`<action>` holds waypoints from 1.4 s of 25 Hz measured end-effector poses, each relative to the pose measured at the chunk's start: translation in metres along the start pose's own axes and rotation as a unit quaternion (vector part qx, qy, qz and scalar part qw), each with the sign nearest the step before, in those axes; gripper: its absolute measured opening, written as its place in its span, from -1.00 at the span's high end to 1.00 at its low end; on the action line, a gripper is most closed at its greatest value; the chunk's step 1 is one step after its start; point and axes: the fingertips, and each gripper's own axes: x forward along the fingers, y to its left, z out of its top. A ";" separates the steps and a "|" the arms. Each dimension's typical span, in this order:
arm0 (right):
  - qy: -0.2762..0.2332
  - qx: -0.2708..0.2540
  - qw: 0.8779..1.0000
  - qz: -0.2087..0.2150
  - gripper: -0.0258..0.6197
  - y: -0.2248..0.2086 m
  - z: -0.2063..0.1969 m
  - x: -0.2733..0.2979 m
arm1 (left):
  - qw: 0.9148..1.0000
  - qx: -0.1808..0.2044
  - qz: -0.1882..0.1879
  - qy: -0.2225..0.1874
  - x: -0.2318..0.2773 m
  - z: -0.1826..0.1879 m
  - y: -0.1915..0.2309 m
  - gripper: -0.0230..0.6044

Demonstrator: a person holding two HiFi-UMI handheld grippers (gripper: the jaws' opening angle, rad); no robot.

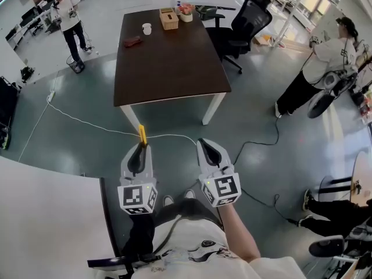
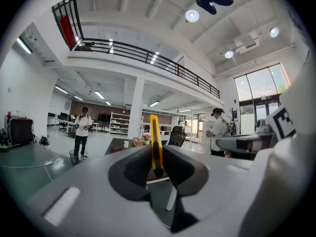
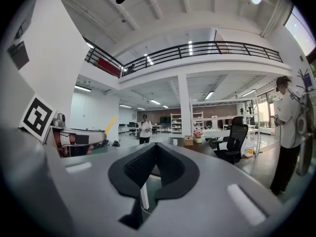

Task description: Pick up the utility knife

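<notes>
A yellow utility knife [image 1: 142, 135] stands up between the jaws of my left gripper [image 1: 139, 153], which is shut on it; in the left gripper view the knife [image 2: 155, 143] rises upright from the closed pads. The knife's tip [image 3: 110, 124] also shows at the left of the right gripper view. My right gripper [image 1: 208, 152] hangs beside the left one, shut with nothing in it; its dark pads [image 3: 143, 164] meet at the top. Both grippers are held in the air over the floor, short of the dark table [image 1: 192, 68].
The dark table carries a cup [image 1: 146, 28], a tissue box [image 1: 169, 20] and a reddish item [image 1: 132, 41]. A black office chair [image 1: 244, 23] stands at its right. A white cable [image 1: 87, 122] crosses the floor. People stand far left [image 1: 70, 17] and right [image 1: 322, 68]. A white surface [image 1: 46, 225] lies at lower left.
</notes>
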 end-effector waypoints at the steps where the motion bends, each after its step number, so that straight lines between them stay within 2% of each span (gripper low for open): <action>1: -0.001 -0.001 1.000 -0.002 0.92 0.004 0.000 -0.001 | 1.000 -0.002 0.000 0.000 -0.003 -0.001 0.002 0.72; 9: -0.018 -0.008 1.000 -0.022 0.92 0.013 0.007 -0.006 | 1.000 -0.001 0.004 -0.014 -0.013 0.008 0.016 0.72; 22: -0.052 -0.011 0.998 -0.032 0.92 -0.019 0.024 0.006 | 0.998 0.019 0.008 -0.055 0.014 0.034 0.006 0.72; 35: -0.055 -0.020 0.998 -0.030 0.92 -0.032 0.028 0.018 | 0.998 0.021 0.000 -0.065 0.035 0.039 -0.002 0.72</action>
